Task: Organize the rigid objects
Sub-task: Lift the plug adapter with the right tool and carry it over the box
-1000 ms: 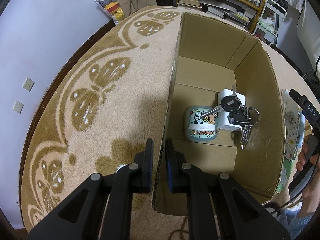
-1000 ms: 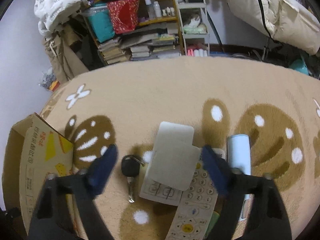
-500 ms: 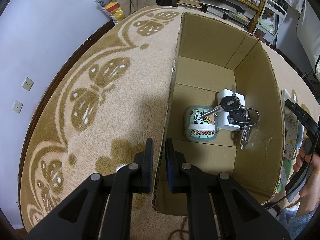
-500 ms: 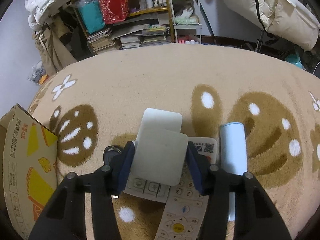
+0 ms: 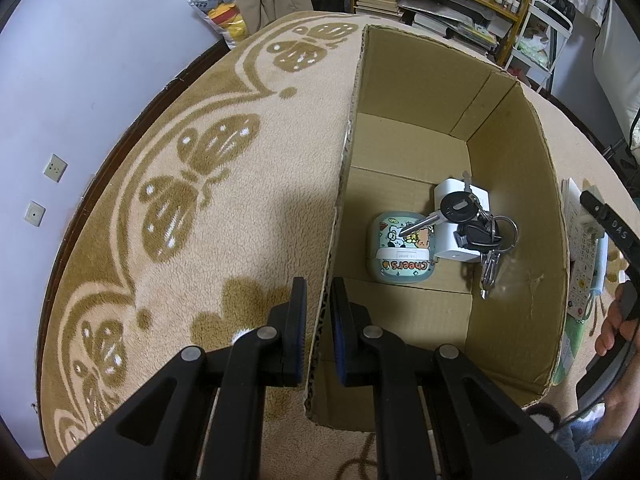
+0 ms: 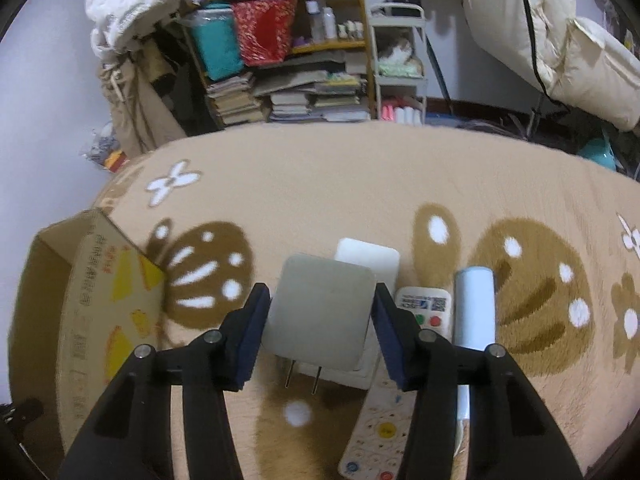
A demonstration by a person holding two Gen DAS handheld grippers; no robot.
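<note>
home, lived-in room: patterned rug (image 6: 360, 184) underfoot, cluttered bookshelf (image 6: 288, 60) ahead of right claw, bedding (image 6: 540, 32) up right, plush toys (image 5: 218, 8) by the wall.

I see the keys (image 5: 476, 224) in the box (image 5: 516, 184), lying on a case (image 5: 402, 248) and a plug (image 5: 460, 248). The remote (image 6: 384, 432) lies right of the box, on the rug (image 6: 320, 184).

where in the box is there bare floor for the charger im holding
Bare floor lies along the cardboard box's far wall and near end. The middle is crowded: cheers tin, white adapter, keys. The right gripper holds the charger.
</note>
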